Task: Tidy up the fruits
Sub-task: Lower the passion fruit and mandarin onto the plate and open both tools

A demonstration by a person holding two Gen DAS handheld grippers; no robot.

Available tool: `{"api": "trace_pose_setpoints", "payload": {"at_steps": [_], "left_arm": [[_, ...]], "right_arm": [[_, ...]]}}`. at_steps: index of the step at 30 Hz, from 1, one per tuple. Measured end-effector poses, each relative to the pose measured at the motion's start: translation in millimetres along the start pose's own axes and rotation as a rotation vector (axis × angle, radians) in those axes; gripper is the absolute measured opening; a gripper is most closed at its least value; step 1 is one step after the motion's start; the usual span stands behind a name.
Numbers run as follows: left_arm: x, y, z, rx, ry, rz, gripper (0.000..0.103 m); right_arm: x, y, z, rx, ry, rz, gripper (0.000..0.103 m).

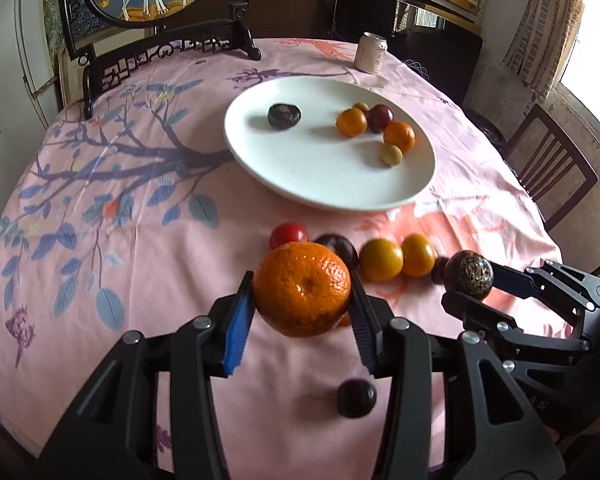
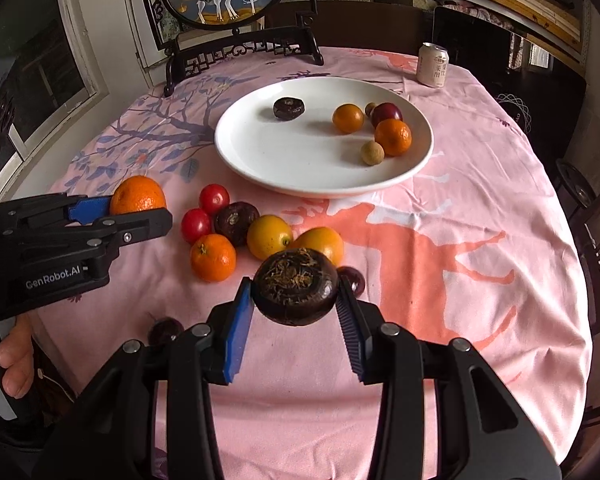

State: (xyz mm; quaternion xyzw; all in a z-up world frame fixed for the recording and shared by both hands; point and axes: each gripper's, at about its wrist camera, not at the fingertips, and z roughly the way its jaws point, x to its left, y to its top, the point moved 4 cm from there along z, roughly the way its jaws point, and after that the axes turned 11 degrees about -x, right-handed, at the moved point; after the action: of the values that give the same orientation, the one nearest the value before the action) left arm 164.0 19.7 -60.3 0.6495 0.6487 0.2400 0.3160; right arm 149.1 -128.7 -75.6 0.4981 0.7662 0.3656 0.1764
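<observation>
Clearly both tools are loaded for one trip to the white plate (image 1: 260, 168): the left gripper (image 1: 302, 292) pinches a mandarin (image 1: 302, 288) between its pads, and the right gripper (image 2: 296, 294) clamps a dark water chestnut (image 2: 295, 292), both lifted off the pink tablecloth (image 2: 480, 280). Six fruits already sit on the plate, so these likely join them. Loose fruit, including a cherry tomato (image 2: 214, 199), waits on the cloth just short of the plate
</observation>
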Motion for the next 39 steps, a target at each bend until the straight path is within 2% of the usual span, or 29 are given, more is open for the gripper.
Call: {"api": "trace_pose_setpoints", "payload": {"at_steps": [5, 8, 11, 14, 19, 20, 21, 22, 25, 28, 29, 33, 36, 39], "left_arm": [[17, 66, 50, 0.033, 0.03, -0.036, 0.046], [24, 91, 89, 0.061, 0.052, -0.061, 0.046], [27, 100, 121, 0.092, 0.085, -0.062, 0.046], [28, 100, 142, 0.125, 0.058, -0.08, 0.046], [27, 107, 158, 0.12, 0.054, -0.074, 0.047], [27, 109, 159, 0.115, 0.054, -0.074, 0.05], [27, 111, 158, 0.108, 0.054, -0.075, 0.056], [28, 114, 154, 0.095, 0.057, -0.078, 0.067], [30, 120, 126, 0.037, 0.042, -0.09, 0.068], [31, 113, 84, -0.017, 0.033, -0.092, 0.076], [31, 106, 68, -0.036, 0.034, -0.083, 0.08], [28, 63, 20, -0.088, 0.051, -0.066, 0.083], [25, 27, 2, -0.086, 0.023, -0.083, 0.083], [23, 3, -1, -0.062, 0.015, -0.09, 0.083]], "right_arm": [[-5, 56, 35, -0.008, 0.007, -0.028, 0.042], [-7, 87, 68, -0.014, 0.008, -0.028, 0.042], [-12, 102, 107, 0.013, -0.022, -0.041, 0.042], [-25, 104, 136, 0.064, -0.036, -0.013, 0.042], [-37, 107, 150, 0.066, -0.065, -0.011, 0.042], [-38, 108, 151, 0.06, -0.07, -0.01, 0.044], [-40, 109, 151, 0.051, -0.079, -0.012, 0.05], [-40, 110, 149, 0.045, -0.095, -0.021, 0.065], [-37, 114, 126, 0.01, -0.118, -0.064, 0.066], [-28, 106, 92, 0.0, -0.125, -0.089, 0.066], [-24, 99, 80, -0.001, -0.119, -0.095, 0.066], [-7, 59, 40, -0.021, -0.09, -0.088, 0.067], [0, 33, 22, -0.036, -0.067, -0.052, 0.067], [2, 22, 12, -0.041, -0.082, -0.032, 0.067]]}}
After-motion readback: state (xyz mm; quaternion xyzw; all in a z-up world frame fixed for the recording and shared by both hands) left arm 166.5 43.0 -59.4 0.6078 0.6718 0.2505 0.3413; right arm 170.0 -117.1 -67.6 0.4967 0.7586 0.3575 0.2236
